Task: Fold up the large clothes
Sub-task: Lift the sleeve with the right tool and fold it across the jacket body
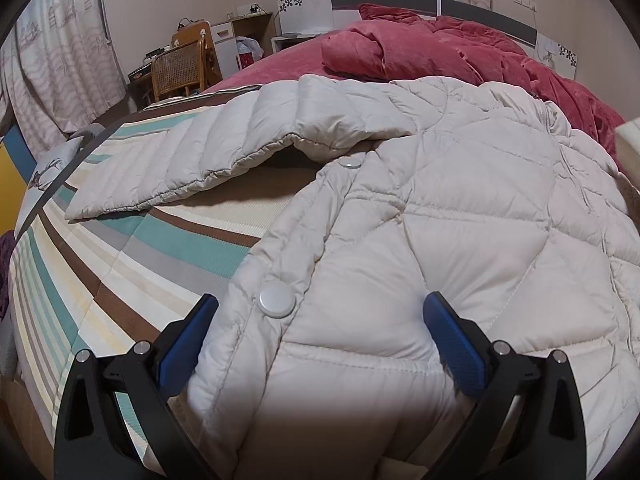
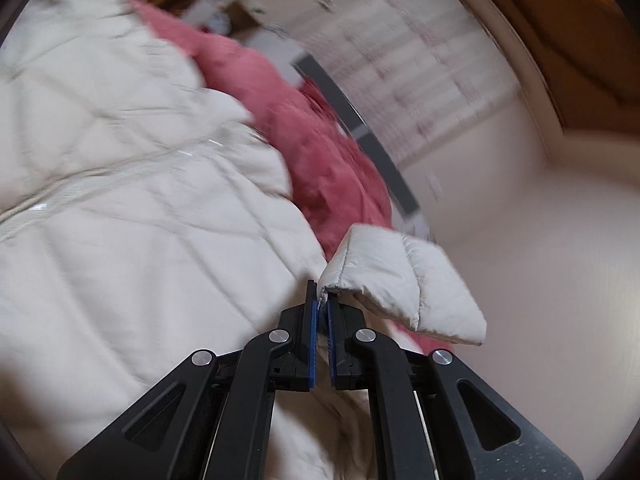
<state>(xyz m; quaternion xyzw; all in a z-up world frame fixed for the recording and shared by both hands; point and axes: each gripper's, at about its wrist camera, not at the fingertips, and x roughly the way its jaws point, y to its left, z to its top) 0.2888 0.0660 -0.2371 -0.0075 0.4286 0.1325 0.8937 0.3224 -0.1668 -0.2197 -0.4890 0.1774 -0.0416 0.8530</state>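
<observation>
On the bed, over its striped cover, lies the cream quilted coat, spread front-up with one sleeve stretched out to the left across the stripes. Behind it a red duvet is heaped against the headboard, and a cane chair stands by the far wall beside the curtain.

My left gripper is spread wide, its blue pads on either side of the coat's front edge near the hem; the padded cloth and a silver snap sit between them, and I cannot tell whether the pads touch the cloth.

My right gripper is pressed together, pinching the edge of the other sleeve's cuff. The cuff sticks up and to the right from my fingertips, lifted clear of the coat's body, which fills the left of that blurred view with the duvet beyond it.
</observation>
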